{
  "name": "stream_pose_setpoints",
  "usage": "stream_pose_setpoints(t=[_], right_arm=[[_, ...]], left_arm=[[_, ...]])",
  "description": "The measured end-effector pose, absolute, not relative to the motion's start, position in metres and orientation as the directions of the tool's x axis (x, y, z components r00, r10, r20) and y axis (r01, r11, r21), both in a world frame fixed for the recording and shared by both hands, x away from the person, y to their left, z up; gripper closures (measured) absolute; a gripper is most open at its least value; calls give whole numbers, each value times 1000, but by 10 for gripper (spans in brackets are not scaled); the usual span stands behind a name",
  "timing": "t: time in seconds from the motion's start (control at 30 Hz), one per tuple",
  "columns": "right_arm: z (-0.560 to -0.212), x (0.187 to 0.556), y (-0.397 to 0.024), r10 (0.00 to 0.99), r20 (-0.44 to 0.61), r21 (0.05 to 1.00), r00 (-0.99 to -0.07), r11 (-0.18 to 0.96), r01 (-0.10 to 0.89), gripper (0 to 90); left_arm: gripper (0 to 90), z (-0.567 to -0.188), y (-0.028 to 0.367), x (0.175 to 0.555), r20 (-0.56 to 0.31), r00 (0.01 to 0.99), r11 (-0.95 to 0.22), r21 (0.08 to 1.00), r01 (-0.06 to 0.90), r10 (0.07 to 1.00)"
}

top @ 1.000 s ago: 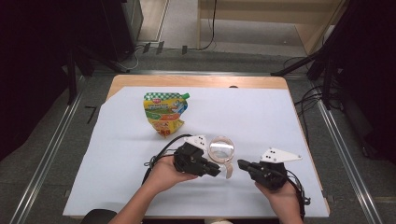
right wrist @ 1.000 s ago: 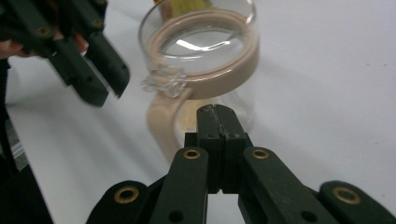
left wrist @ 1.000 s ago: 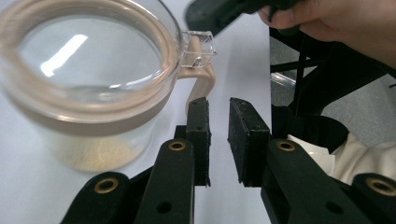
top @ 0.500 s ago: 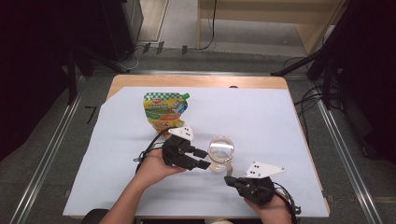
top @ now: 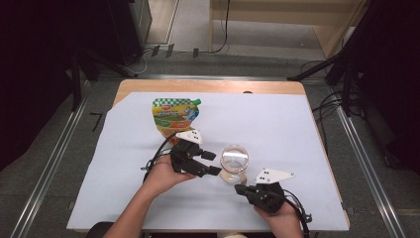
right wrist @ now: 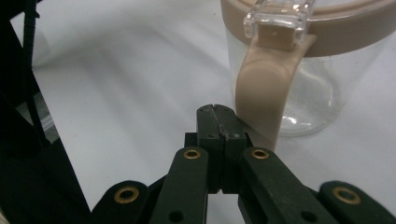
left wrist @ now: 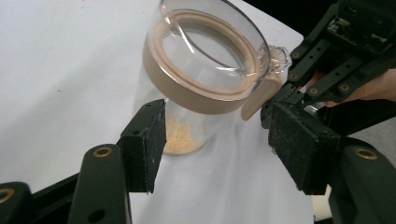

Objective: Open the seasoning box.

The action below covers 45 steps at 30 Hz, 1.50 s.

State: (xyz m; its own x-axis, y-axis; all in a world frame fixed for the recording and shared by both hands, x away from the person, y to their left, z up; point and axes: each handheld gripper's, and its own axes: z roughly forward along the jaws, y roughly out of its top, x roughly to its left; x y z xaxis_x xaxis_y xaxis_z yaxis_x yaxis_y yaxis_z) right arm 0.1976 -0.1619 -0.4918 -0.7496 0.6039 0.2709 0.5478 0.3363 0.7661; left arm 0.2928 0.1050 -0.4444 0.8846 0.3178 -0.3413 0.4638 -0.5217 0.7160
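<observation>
left gripper: I see jaws just opening, apart beside jar, not touching
right gripper: jaws together, at desk's near edge

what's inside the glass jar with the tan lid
Through the clear wall of the glass jar, a small heap of tan granules sits at the bottom. The rest looks empty. The tan lid is shut, and its rim hides the space just beneath.

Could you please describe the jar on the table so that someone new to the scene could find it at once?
On the white sheet covering the table, look near the front edge, between the left gripper and the right gripper. The jar stands upright there. Unlike the colourful green-topped pouch farther back, it is clear, with a tan-rimmed lid and latch.
</observation>
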Motion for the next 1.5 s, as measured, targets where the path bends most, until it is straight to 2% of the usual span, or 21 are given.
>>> stream_pose_setpoints(t=[0.23,0.43,0.7,0.77,0.9,1.03,1.1,1.33,1.5], right_arm=[[-493,199,-162,601,249,758,-759,367,539,900],[-491,204,-174,630,248,763,-736,341,549,900],[-490,216,-195,670,262,756,-695,305,579,900],[-489,217,-199,679,264,757,-685,293,584,900],[-487,224,-213,704,283,757,-651,253,603,900],[-486,232,-219,711,288,753,-642,246,610,900],[-485,236,-220,711,285,754,-643,248,609,900],[-486,252,-230,703,295,754,-647,245,610,900],[-485,264,-232,699,286,757,-656,256,602,900]], left_arm=[[376,-445,105,293,-308,888,-533,715,453,341],[374,-443,108,294,-328,879,-506,724,469,346],[311,-442,112,296,-366,889,-471,755,456,275],[311,-442,112,297,-366,886,-473,750,462,285],[325,-445,112,299,-366,883,-485,738,468,296],[400,-444,111,297,-331,891,-493,746,449,311],[400,-443,110,297,-332,893,-500,742,446,304],[314,-445,101,304,-349,897,-526,727,441,271],[300,-445,100,308,-338,897,-517,734,440,284]])
